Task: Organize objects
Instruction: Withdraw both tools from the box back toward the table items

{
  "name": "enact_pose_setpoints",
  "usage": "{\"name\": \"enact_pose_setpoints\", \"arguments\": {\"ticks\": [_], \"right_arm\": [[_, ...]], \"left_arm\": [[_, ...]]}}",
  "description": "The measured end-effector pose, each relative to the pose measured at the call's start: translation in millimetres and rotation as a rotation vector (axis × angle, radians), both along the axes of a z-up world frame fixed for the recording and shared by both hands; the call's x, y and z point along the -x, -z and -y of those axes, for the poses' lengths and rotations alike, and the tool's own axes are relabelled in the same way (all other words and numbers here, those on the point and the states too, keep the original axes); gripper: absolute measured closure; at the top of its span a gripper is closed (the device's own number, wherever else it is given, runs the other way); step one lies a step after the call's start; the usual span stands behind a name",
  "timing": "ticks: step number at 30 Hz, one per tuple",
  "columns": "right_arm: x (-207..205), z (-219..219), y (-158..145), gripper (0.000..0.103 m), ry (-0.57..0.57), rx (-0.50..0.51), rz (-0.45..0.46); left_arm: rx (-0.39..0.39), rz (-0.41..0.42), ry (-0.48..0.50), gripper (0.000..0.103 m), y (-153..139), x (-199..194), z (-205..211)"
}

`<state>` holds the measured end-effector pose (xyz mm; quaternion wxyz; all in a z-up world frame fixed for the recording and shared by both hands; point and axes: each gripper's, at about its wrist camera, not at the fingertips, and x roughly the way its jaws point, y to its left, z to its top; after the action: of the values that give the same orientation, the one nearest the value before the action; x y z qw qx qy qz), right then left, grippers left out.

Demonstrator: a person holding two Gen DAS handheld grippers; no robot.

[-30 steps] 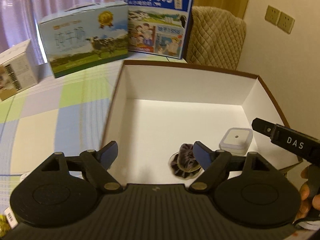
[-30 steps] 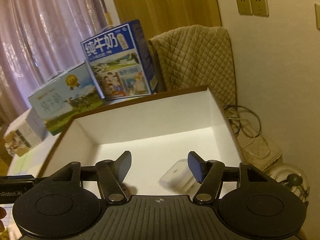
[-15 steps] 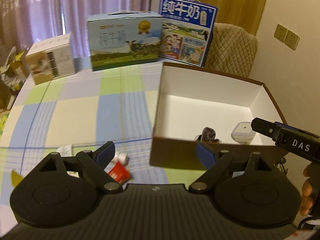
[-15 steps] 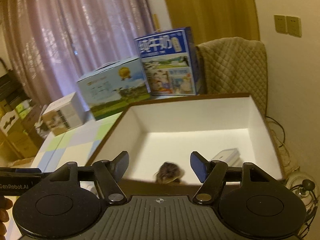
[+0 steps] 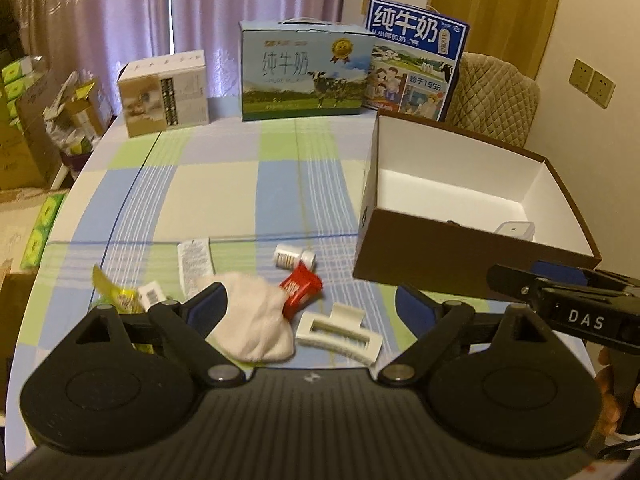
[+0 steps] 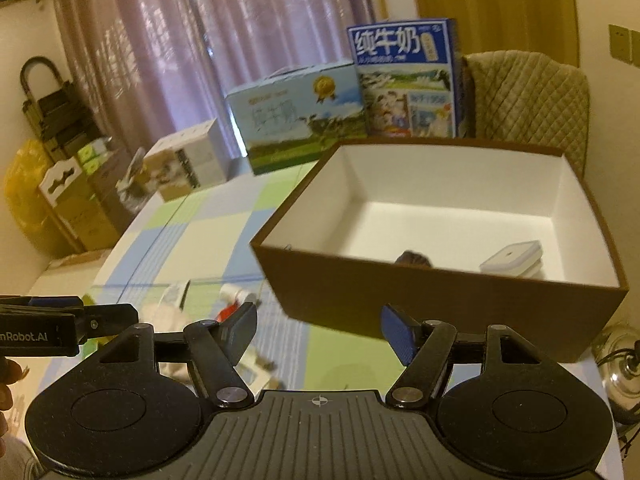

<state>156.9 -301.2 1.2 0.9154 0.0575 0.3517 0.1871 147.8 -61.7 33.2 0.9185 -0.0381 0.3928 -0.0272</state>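
— White cloth is what I'm lined up on. It lies on the checked tablecloth, well to the near left of the brown box, bunched against the inner face of my left gripper's left finger.

— Which way does it run from you?

— Its long axis slants from the upper left, by that finger, down toward the gripper's middle. A red packet touches its far edge, and a white hair clip sits just beside it on the box side, long axis roughly across my fingers. A small white bottle lies farther off, toward the box.

— And the grippers?

— Left is spread wide, holding nothing. Right gripper is also spread and empty; it hovers in front of the box's near wall, so I judge the left is the nearer one to the pile.

— Anything in the box already?

— A clear lidded container near its right wall, and something dark beside it, mostly hidden by the rim.
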Motion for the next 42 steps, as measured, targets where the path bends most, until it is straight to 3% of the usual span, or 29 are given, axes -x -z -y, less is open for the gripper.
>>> {"name": "enact_pose_setpoints", "arguments": {"ticks": [15, 29, 42], "right_arm": [[12, -30, 19, 0.037, -0.104, 0.057, -0.039], [10, -43, 42, 0.037, -0.146, 0.05, -0.09], [3, -71, 61, 0.037, -0.229, 0.078, -0.082]], "left_arm": [[0.001, -0.057, -0.049, 0.014, 26, 27, -22], [-0.019, -0.089, -0.098, 0.014, 50, 57, -57], [0.012, -0.094, -0.173, 0.015, 59, 60, -85]]}}
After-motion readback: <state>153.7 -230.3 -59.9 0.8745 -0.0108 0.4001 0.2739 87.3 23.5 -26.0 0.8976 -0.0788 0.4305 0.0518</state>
